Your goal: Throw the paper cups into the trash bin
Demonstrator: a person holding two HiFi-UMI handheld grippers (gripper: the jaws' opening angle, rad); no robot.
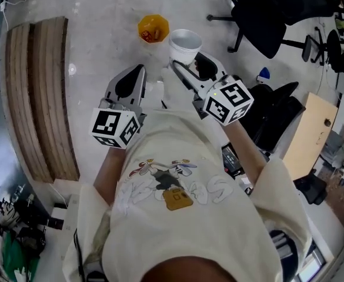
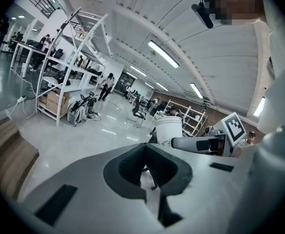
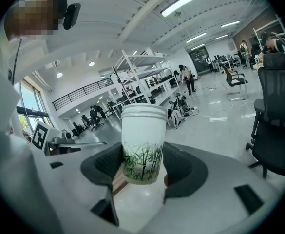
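Scraps are lying in the bottom of the small orange bin (image 1: 160, 23), something reddish and something pale, too small to tell apart. The bin is standing on the shiny pale floor (image 1: 101, 16) with its mouth open to the ceiling.

Just to the right of it, the person is holding a white paper cup (image 1: 185, 44) in the right gripper (image 1: 189, 59). The cup is standing upright, mouth up, and its inside is showing plain white. A green bamboo print is running round its lower half. The fingers (image 3: 101, 167) are clasping that lower half from both sides, and the rim is rising clear above them. From the head view the cup is sitting beside the bin, near it but not touching and not over its mouth.

The left gripper (image 1: 137, 74) is hanging a little to the left of the cup. Its fingers (image 2: 127, 167) are drawn together at the tips with nothing caught between them.

Open floor is spreading all round the bin. A slatted wooden bench (image 1: 39, 98) is lying well off to the left, and dark office chairs (image 1: 266, 16) are crowding the right side, the nearest one close behind the right gripper.
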